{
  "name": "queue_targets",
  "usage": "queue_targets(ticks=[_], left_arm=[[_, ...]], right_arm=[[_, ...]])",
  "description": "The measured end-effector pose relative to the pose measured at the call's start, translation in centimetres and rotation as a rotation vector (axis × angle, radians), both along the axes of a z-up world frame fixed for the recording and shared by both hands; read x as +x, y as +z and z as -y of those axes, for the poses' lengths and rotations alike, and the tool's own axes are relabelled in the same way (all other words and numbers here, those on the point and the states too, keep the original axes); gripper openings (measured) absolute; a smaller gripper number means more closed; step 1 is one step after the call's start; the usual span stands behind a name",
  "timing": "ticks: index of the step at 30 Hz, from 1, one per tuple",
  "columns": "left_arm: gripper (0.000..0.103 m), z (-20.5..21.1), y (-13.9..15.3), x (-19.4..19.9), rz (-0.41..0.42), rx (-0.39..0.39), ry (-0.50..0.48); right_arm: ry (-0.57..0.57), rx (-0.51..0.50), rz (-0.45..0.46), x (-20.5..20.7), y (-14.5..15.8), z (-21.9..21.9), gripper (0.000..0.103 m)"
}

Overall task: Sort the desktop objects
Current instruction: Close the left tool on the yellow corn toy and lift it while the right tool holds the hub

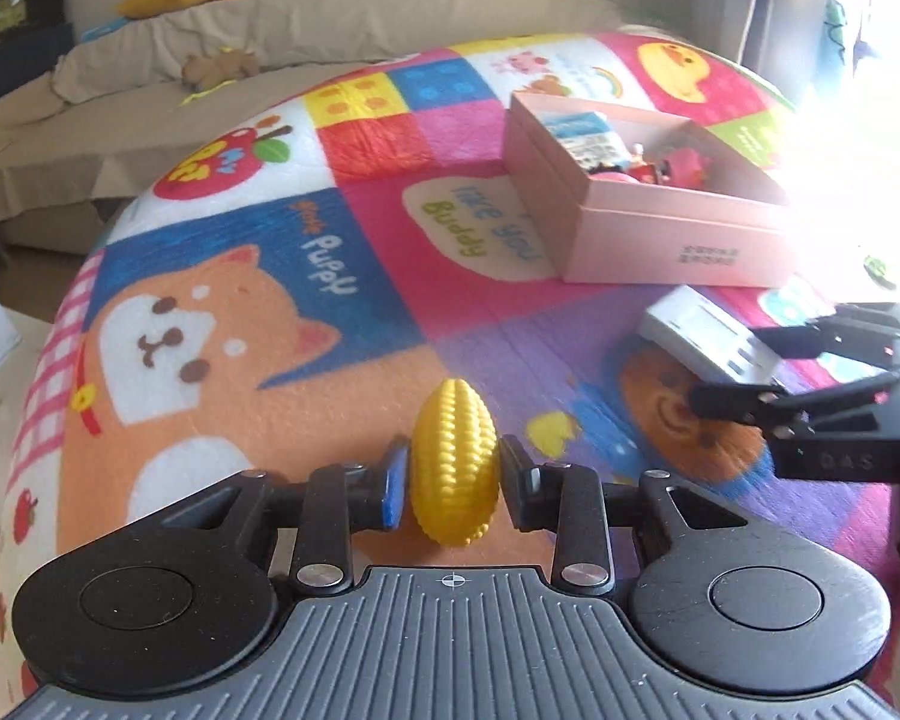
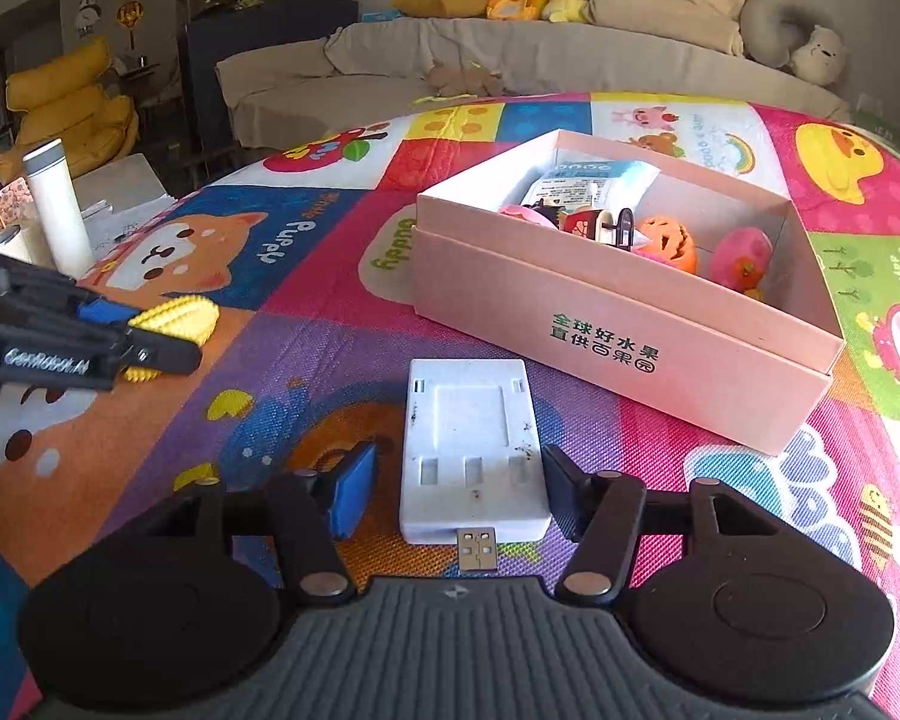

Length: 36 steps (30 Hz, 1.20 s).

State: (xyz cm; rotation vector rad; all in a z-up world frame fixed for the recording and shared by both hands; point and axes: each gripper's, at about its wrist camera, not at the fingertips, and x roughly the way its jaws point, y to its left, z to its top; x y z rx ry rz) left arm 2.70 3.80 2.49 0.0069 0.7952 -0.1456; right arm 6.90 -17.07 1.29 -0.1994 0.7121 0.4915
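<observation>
A yellow toy corn cob [image 1: 455, 461] stands between my left gripper's [image 1: 453, 483] fingers, which are closed on its sides; it also shows in the right wrist view [image 2: 177, 319]. A white USB charger [image 2: 473, 456] lies flat on the mat between my right gripper's [image 2: 453, 489] open fingers, with a gap on the left side. The charger also shows in the left wrist view [image 1: 705, 339], with the right gripper [image 1: 726, 369] around it. A pink open box [image 2: 618, 324] holds several toys, among them an orange pumpkin [image 2: 669, 243] and a pink donut [image 2: 741, 255].
The colourful cartoon mat [image 1: 258, 312] covers the table. The pink box [image 1: 672, 240] stands at the far right in the left wrist view. A white bottle [image 2: 57, 207] and small items stand beyond the mat's left edge. A beige sofa [image 2: 510, 54] with plush toys lies behind.
</observation>
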Motion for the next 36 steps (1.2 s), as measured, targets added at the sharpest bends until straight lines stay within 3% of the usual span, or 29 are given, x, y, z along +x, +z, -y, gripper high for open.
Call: queue_targets(ticks=[2,5,12,15,21,36], left_arm=[[0.039,0.4,0.2,-1.1,0.01,0.004,-0.01],[0.054,0.3,0.1,-1.7,0.024,0.055,0.01],[0.062,-1.8,-0.1,-1.8,0.005,0.113,0.095],[0.067,-2.4,0.0,-1.9,-0.006,0.092,0.116],[0.081,-2.2,0.4,-1.9,-0.032,-0.037,0.141],[0.074,1.3,-0.5,2.1,-0.023,-0.02,0.123]], right_arm=[[0.002,0.0,-0.006,-0.4,0.1,0.1,0.059],[0.008,-0.005,-0.013,-1.0,0.2,0.2,0.06],[-0.016,-0.008,0.004,-1.6,0.0,0.5,0.068],[-0.021,-0.007,0.017,-1.8,-0.2,0.5,0.069],[-0.031,-0.001,0.021,-1.8,-0.3,0.7,0.073],[-0.043,0.002,0.019,-1.8,-0.3,0.8,0.078]])
